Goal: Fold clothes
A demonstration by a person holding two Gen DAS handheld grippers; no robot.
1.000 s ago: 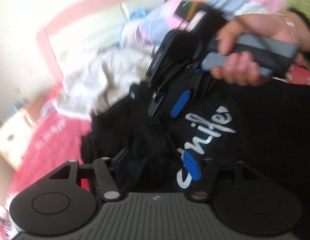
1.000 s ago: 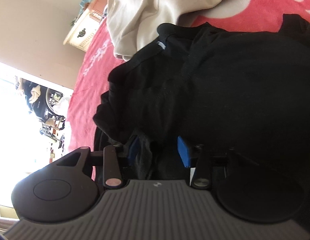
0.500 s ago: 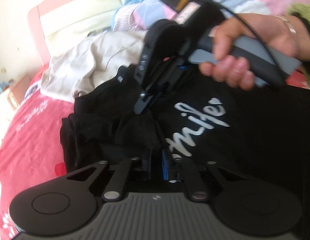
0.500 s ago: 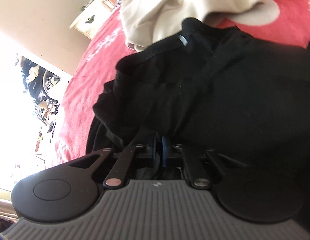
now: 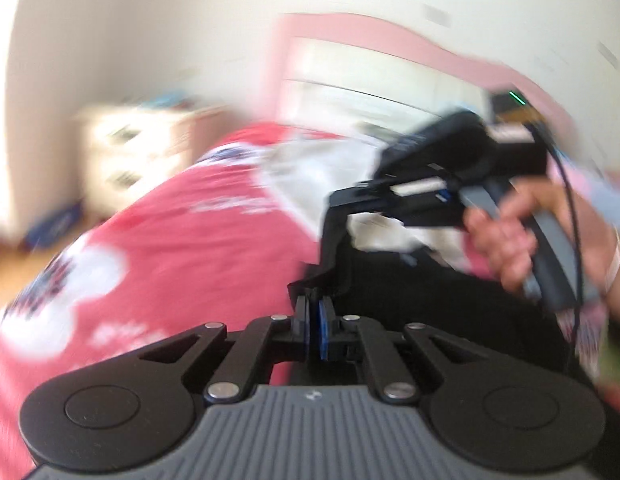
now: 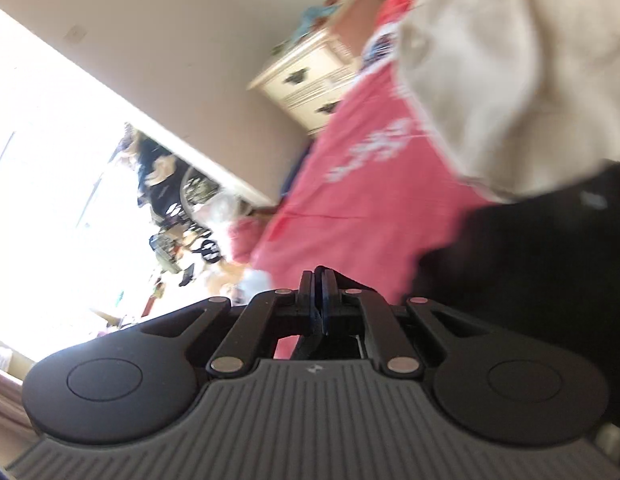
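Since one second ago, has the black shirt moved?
Yes. The black shirt, pinched by the left gripper and right gripper, has been lifted and pulled away from the cream garment across the red bedspread.

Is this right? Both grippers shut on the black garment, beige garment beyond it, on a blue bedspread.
Not quite: the bedspread is red, as the left wrist view shows. Left gripper and right gripper are shut on the black garment; the beige garment lies beyond.

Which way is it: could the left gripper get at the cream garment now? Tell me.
Probably not: the left gripper is shut on the black garment, and the right gripper's body crosses in front of the cream garment.
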